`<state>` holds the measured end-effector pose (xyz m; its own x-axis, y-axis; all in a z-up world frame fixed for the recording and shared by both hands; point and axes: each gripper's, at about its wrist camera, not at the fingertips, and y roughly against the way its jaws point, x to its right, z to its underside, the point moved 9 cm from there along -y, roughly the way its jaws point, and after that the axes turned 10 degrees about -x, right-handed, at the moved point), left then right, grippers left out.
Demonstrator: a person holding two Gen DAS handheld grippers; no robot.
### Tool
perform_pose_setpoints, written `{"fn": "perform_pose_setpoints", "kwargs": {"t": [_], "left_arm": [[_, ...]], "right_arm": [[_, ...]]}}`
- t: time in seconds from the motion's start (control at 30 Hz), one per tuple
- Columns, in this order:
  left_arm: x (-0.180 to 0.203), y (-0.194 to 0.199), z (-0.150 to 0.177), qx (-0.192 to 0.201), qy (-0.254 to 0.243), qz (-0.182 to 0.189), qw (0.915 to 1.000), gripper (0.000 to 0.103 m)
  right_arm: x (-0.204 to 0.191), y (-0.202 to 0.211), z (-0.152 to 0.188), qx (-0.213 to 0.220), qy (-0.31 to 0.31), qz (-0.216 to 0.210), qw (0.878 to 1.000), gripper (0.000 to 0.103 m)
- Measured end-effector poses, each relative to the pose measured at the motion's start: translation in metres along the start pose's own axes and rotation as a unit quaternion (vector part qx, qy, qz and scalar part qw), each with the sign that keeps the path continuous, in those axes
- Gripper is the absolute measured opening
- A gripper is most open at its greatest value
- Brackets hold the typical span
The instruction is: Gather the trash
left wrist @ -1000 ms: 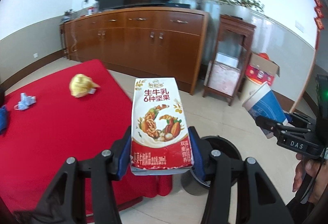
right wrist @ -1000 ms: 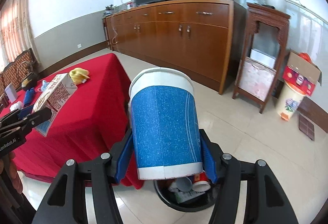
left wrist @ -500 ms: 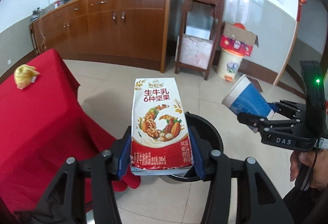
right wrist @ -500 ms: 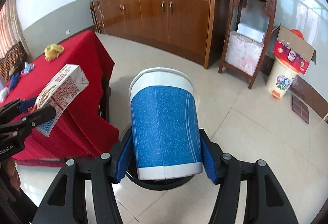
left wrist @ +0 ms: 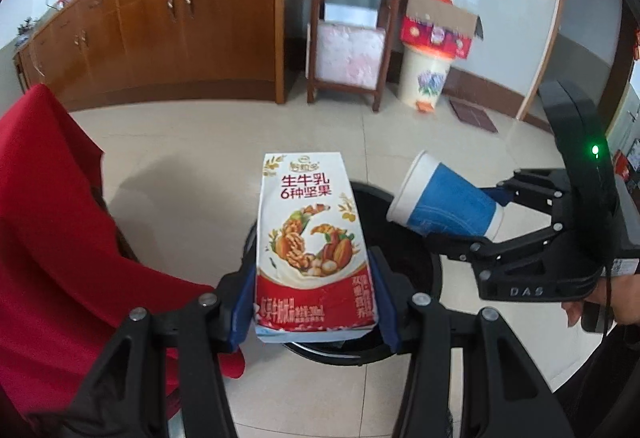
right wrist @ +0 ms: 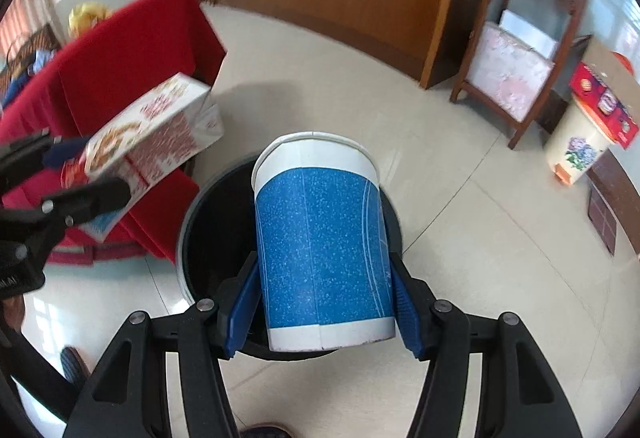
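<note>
Milk carton (left wrist: 314,246) printed with nuts, pinched in left tool (left wrist: 312,302), blue paper cup (right wrist: 322,250) pinched in right tool (right wrist: 320,310)

The carton (left wrist: 314,246) is white above and red below, printed with brown nuts and red lettering; the cup (right wrist: 322,242) is speckled blue with white bands at rim and base; the bin (right wrist: 192,222) is black; the cloth (left wrist: 48,222) is plain red; the gripper pads (right wrist: 240,302) are blue on black frames; the cabinet (left wrist: 160,25) is reddish-brown wood; the floor (right wrist: 480,238) is pale beige tile.
</note>
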<state>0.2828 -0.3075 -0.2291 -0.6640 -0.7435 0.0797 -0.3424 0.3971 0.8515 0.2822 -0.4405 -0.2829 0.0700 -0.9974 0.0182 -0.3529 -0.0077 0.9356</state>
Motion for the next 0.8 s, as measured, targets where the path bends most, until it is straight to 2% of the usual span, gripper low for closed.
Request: {"fn": "perform_pose_setpoints", "kwargs": {"t": [0.03, 0.07, 0.1, 0.13, 0.17, 0.33, 0.4, 0.6, 0.8], "left_arm": [[0.001, -0.008, 0.001, -0.011, -0.006, 0.009, 0.9999, 0.054], [-0.003, -0.012, 0.001, -0.012, -0.004, -0.005, 0.9999, 0.06], [-0.008, -0.015, 0.001, -0.014, 0.003, -0.021, 0.9997, 0.078], [-0.015, -0.014, 0.001, -0.011, 0.014, -0.031, 0.9994, 0.085], [-0.022, -0.01, 0.001, -0.001, 0.025, -0.042, 0.9988, 0.091], [-0.039, 0.008, 0.013, 0.009, 0.039, -0.09, 0.9951, 0.102], [-0.041, 0.016, 0.018, 0.01, 0.049, -0.103, 0.9934, 0.103], [-0.044, 0.043, 0.029, 0.026, 0.067, -0.113, 0.991, 0.103], [-0.047, 0.068, 0.036, 0.04, 0.081, -0.122, 0.9884, 0.103]], "right_arm": [[-0.002, -0.01, 0.001, -0.008, 0.009, 0.001, 1.0, 0.063], [-0.003, -0.018, 0.002, -0.015, 0.019, 0.007, 1.0, 0.065], [0.0, -0.028, 0.002, -0.021, 0.028, 0.032, 0.999, 0.08], [0.005, -0.035, 0.002, -0.024, 0.03, 0.05, 0.998, 0.091], [0.008, -0.039, 0.003, -0.029, 0.027, 0.049, 0.998, 0.103], [0.023, -0.037, 0.002, -0.023, -0.009, 0.049, 0.998, 0.103], [0.027, -0.03, 0.002, -0.016, -0.03, 0.046, 0.998, 0.103], [0.018, 0.013, -0.003, 0.025, -0.065, 0.035, 0.997, 0.103], [-0.015, 0.057, -0.01, 0.069, -0.054, 0.04, 0.995, 0.103]]}}
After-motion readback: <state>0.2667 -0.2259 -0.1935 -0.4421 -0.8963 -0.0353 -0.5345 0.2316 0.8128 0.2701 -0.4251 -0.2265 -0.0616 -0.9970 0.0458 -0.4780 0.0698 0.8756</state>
